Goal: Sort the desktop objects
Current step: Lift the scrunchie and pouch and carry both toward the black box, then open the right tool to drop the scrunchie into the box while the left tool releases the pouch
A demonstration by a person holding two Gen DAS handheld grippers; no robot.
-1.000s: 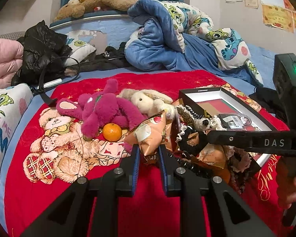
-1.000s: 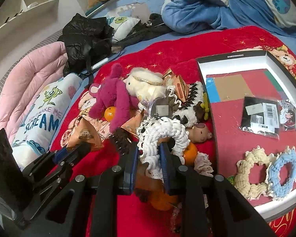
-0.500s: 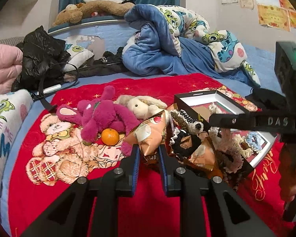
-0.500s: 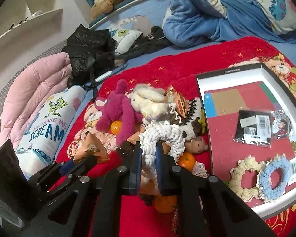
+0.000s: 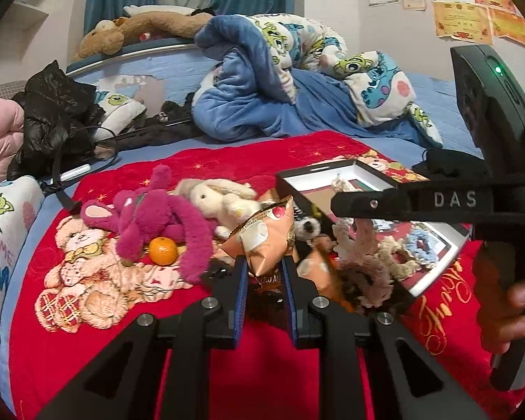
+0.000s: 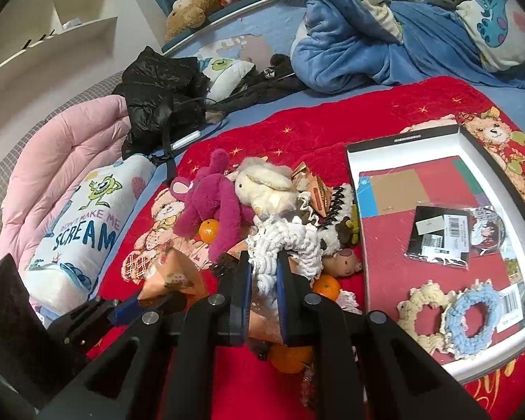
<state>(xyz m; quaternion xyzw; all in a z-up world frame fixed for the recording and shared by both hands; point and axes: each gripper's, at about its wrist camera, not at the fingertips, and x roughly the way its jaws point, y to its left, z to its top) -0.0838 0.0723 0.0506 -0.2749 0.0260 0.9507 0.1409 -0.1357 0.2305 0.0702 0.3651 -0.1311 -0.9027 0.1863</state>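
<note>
My left claw (image 5: pixel 264 273) is clamped on a tan, crinkly snack packet (image 5: pixel 266 236) with a red spot near its top, held above the red blanket (image 5: pixel 269 367) just in front of the toy pile. My right claw (image 6: pixel 264 273) grips a white crocheted scrunchie (image 6: pixel 283 238), thick and ruffled, lifted over the oranges (image 6: pixel 325 285) beside the black-rimmed tray (image 6: pixel 402 143). In that tray I see cream (image 6: pixel 421 309) and blue (image 6: pixel 472 318) scrunchies touching each other.

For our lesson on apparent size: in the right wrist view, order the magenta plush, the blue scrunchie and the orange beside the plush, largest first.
1. magenta plush
2. blue scrunchie, though nearer the camera
3. orange, partly hidden
</note>
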